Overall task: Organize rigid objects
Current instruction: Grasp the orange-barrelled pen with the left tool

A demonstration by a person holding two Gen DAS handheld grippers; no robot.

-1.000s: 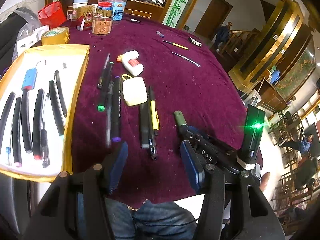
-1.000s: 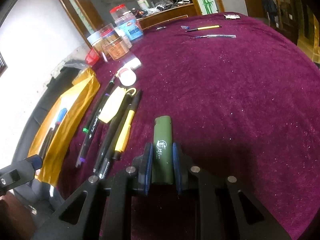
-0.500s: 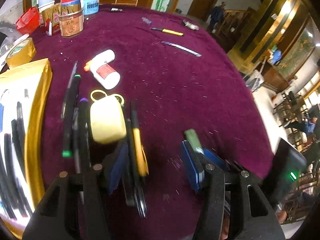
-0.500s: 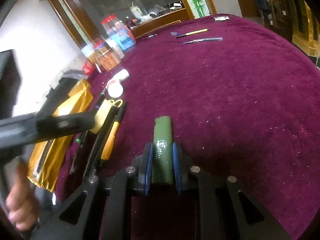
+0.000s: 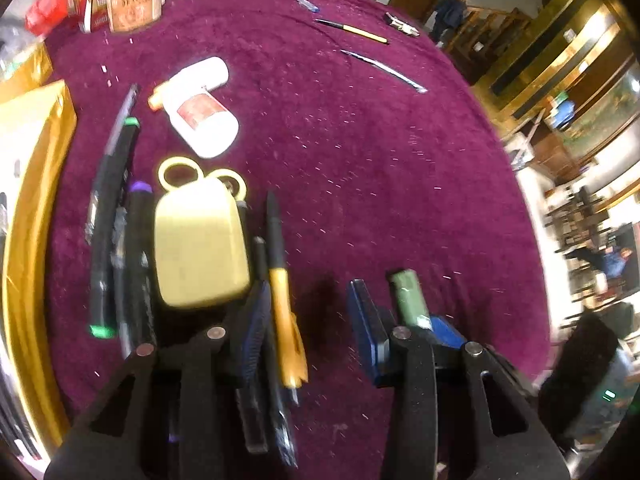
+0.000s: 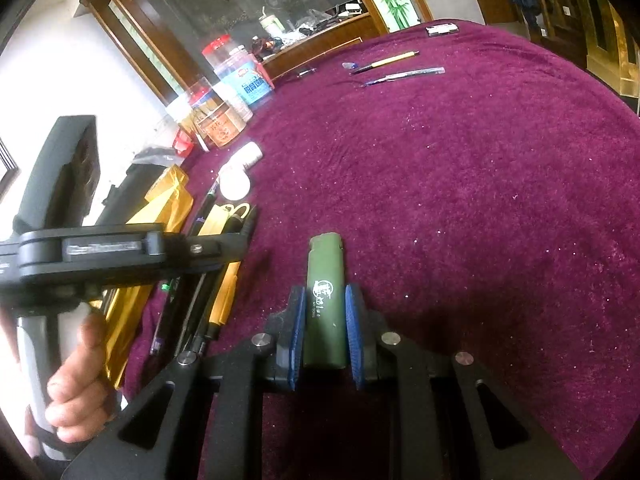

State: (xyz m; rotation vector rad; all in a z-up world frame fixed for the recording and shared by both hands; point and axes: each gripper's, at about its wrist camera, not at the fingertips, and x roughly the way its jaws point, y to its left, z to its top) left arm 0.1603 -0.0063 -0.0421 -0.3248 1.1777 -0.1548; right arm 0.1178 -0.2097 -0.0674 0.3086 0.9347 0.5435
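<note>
The right hand-held gripper is closed on a dark green plastic lighter, its two blue pads pressing the lighter's sides, just above the counter with its dark red velvet cloth. The left hand-held gripper is wide open and holds nothing; its left finger is over the black pens, and a yellow-orange pen with a black tip lies between its fingers. At 11 o'clock from this gripper lies a pale yellow rectangular case, and farther, at 12 o'clock, a white plastic bottle with an orange cap.
</note>
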